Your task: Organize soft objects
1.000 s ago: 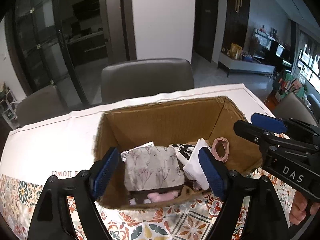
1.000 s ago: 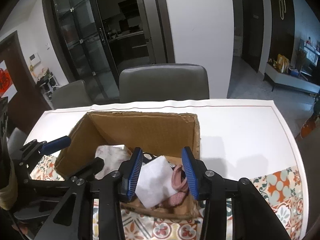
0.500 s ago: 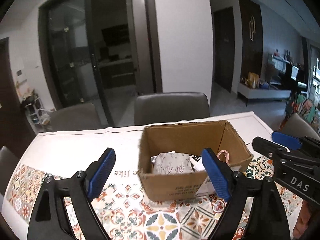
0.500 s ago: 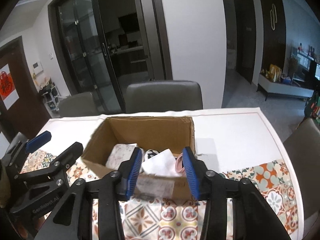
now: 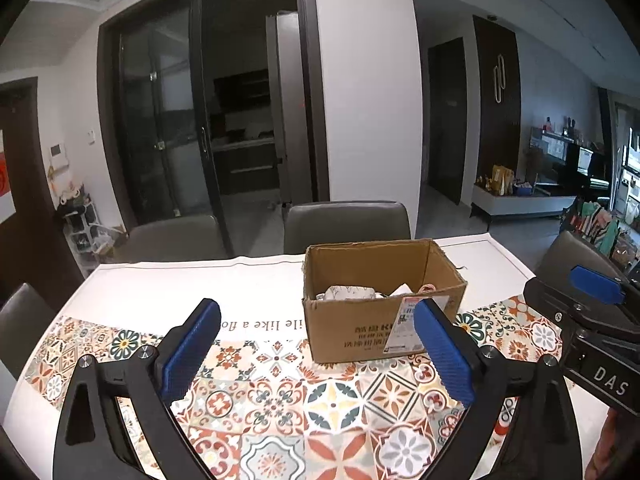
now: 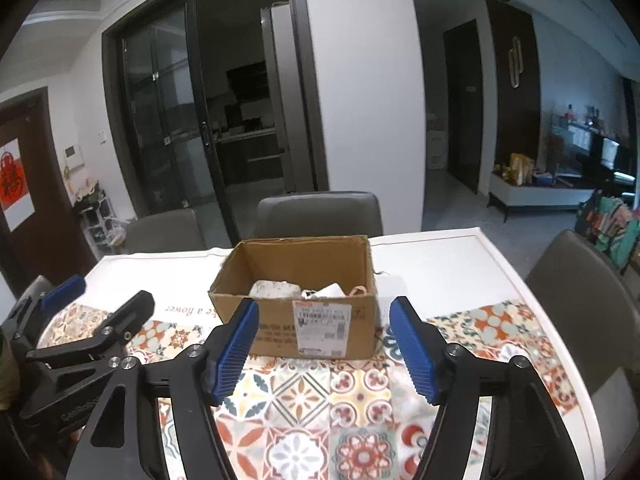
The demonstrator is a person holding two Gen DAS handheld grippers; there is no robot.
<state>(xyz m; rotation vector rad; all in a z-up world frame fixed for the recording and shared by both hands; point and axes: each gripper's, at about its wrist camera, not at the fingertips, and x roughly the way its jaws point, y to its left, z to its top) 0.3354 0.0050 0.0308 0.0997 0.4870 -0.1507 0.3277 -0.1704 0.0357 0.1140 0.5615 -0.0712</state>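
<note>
Left tool (image 5: 316, 354) and right tool (image 6: 324, 350), both w/ blue pads, hover over the tiled cloth (image 5: 280, 400) on the worktop (image 6: 440, 264); jaws of each are opening, left wide, right moderately wide, nothing betw. them. Cardboard box (image 6: 296, 320) stands on the worktop beyond both tools, apart from them. Inside: floral pouch (image 5: 348, 292), white item (image 6: 330, 291), pink band (image 6: 358, 290). Grey chair (image 6: 318, 210) behind.
</note>
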